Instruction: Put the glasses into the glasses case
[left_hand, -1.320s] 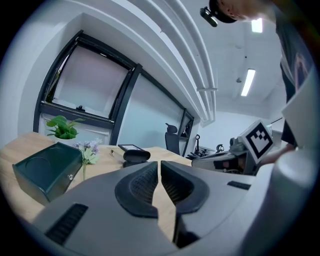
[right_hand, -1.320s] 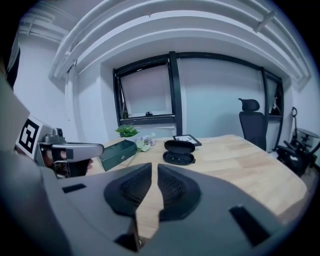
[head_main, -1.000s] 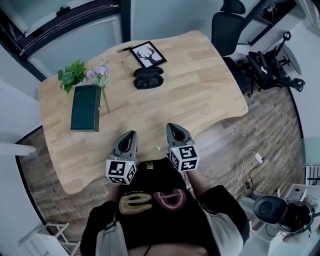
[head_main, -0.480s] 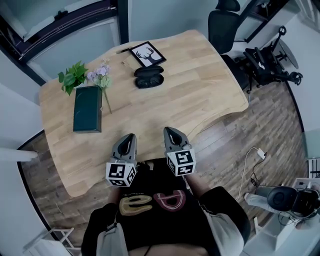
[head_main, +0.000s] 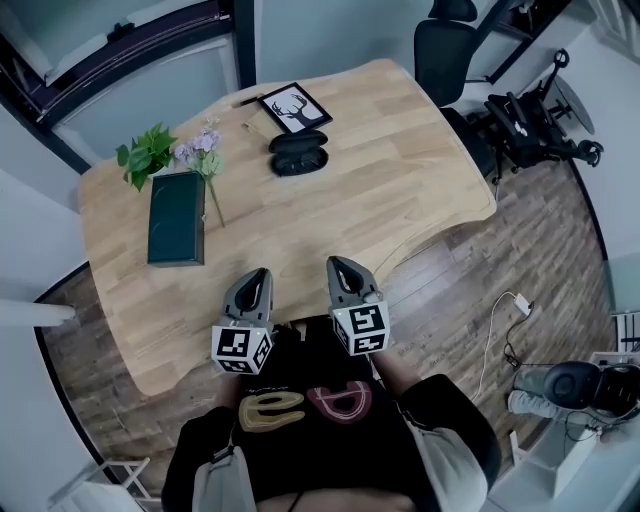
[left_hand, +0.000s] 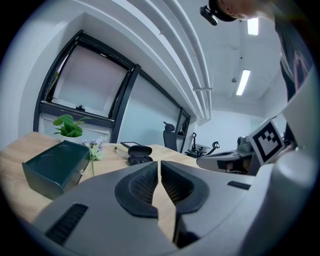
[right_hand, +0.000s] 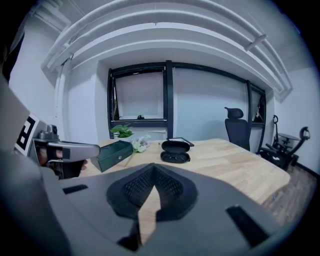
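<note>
A black glasses case (head_main: 297, 154) lies open at the far middle of the wooden table (head_main: 400, 190). It also shows in the left gripper view (left_hand: 139, 154) and the right gripper view (right_hand: 175, 150). Dark glasses seem to lie in its lower half, but I cannot tell for sure. My left gripper (head_main: 257, 277) and right gripper (head_main: 340, 266) hover side by side over the table's near edge, close to the person's body and far from the case. Both are shut and hold nothing, as the left gripper (left_hand: 159, 164) and right gripper (right_hand: 153, 167) show in their own views.
A dark green box (head_main: 176, 217) lies at the left, with a flower sprig (head_main: 205, 150) and a leafy plant (head_main: 145, 150) behind it. A framed deer picture (head_main: 297, 108) sits beyond the case. An office chair (head_main: 445, 45) stands at the far right corner.
Both grippers have drawn slightly back toward the person's body. Nothing on the table has moved, and both stay shut.
</note>
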